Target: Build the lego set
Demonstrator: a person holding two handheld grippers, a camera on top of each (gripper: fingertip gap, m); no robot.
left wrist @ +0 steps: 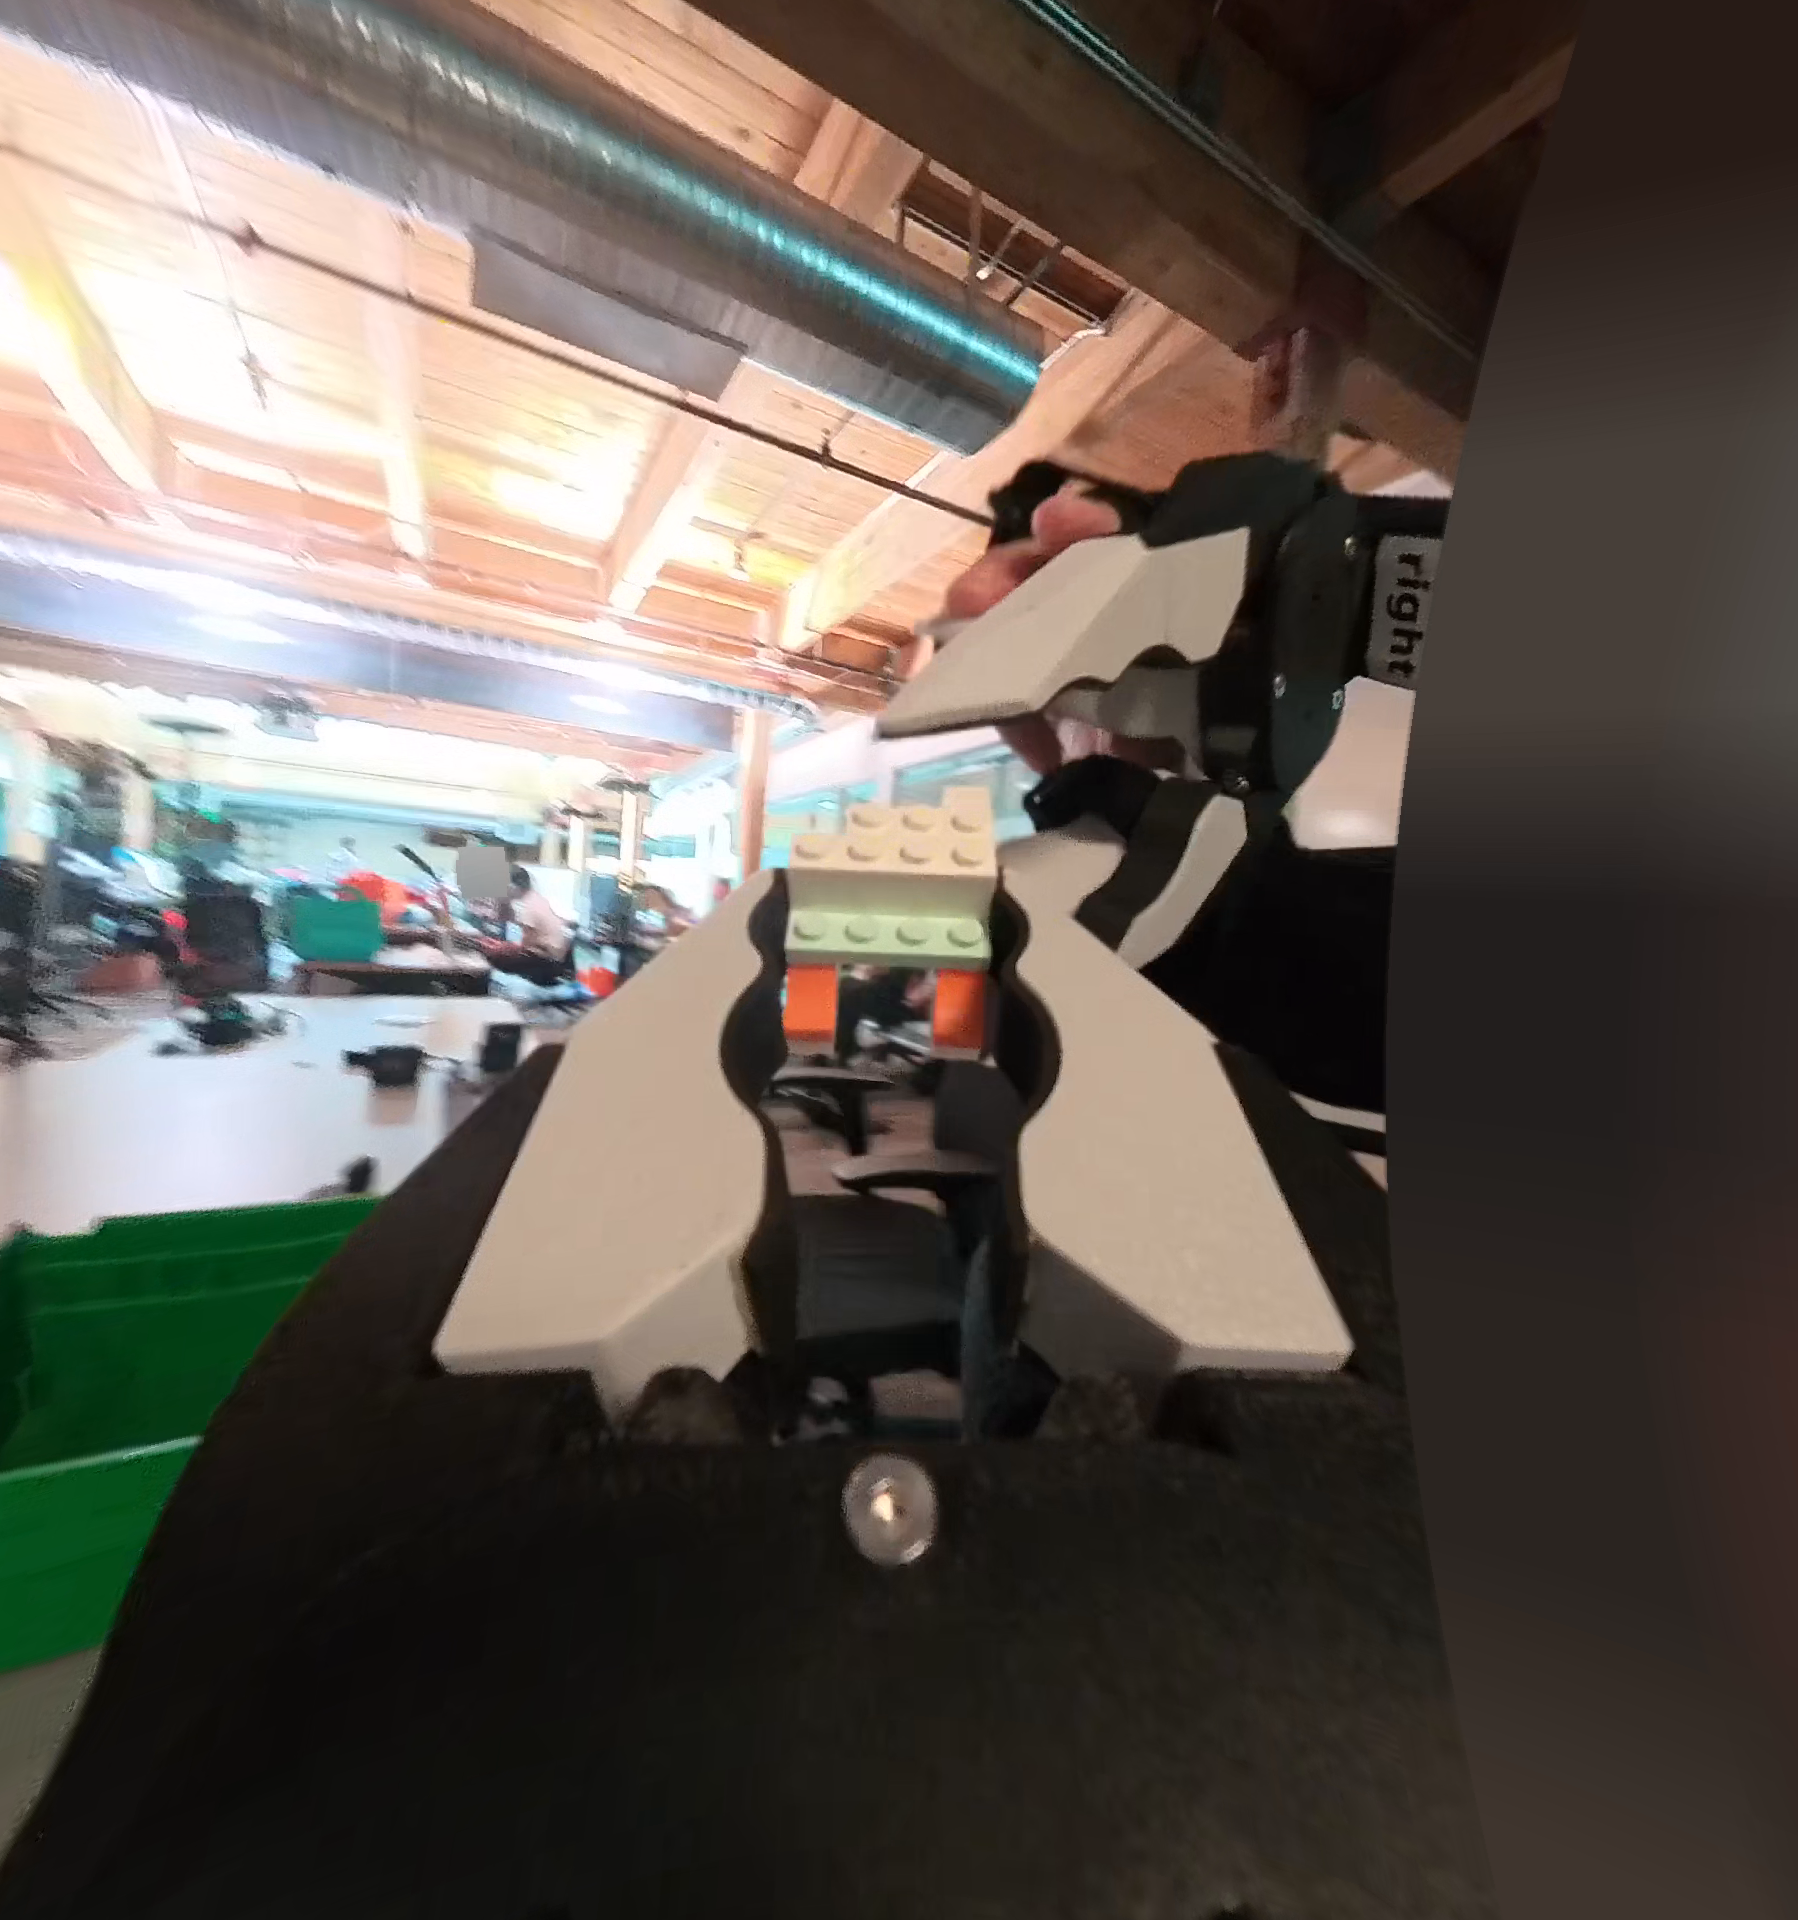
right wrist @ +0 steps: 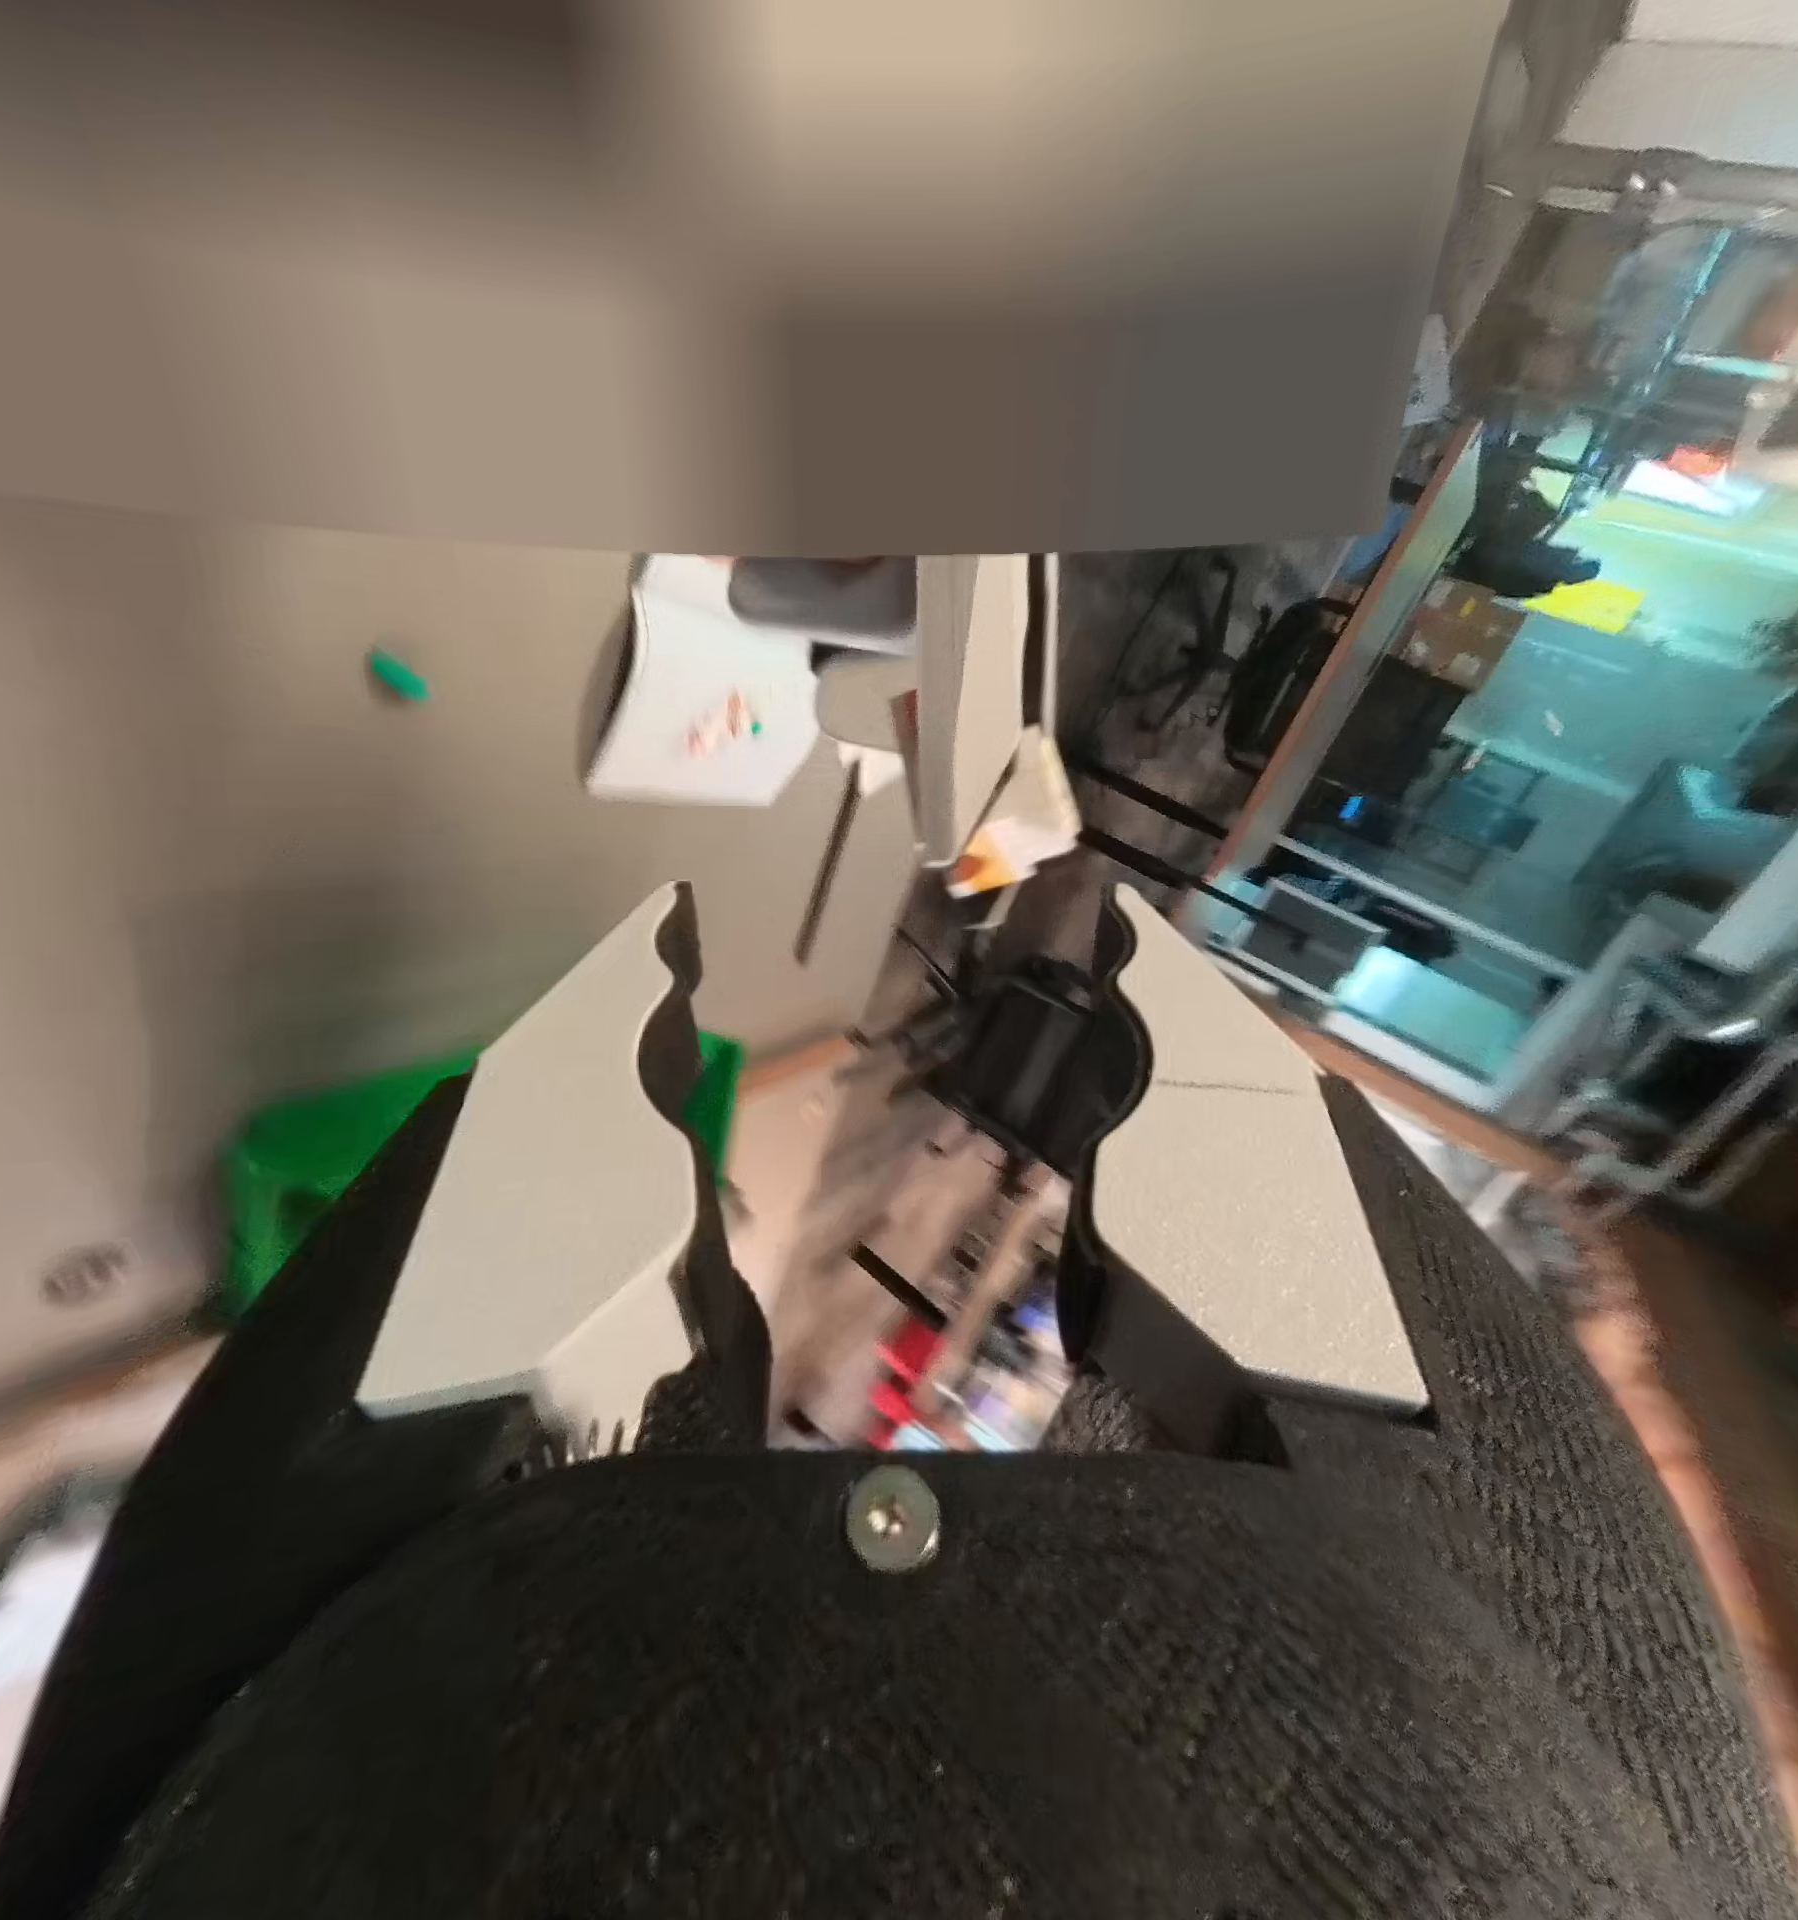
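Note:
My left gripper is shut on a small lego assembly: white bricks on top, a light green plate below them, two orange pieces underneath. It is held up in the air, facing the room. My right gripper shows to the upper right of the assembly, close to it, with its jaws apart. In the blurred right wrist view my right gripper is open and empty. Beyond it are the left gripper's pale fingers with the assembly at their tips.
A green bin sits low at the left on a pale table and also shows in the right wrist view. A small green piece and a white booklet lie on the table. Office chairs stand beyond. Less than 4 cm separates the two grippers' tips.

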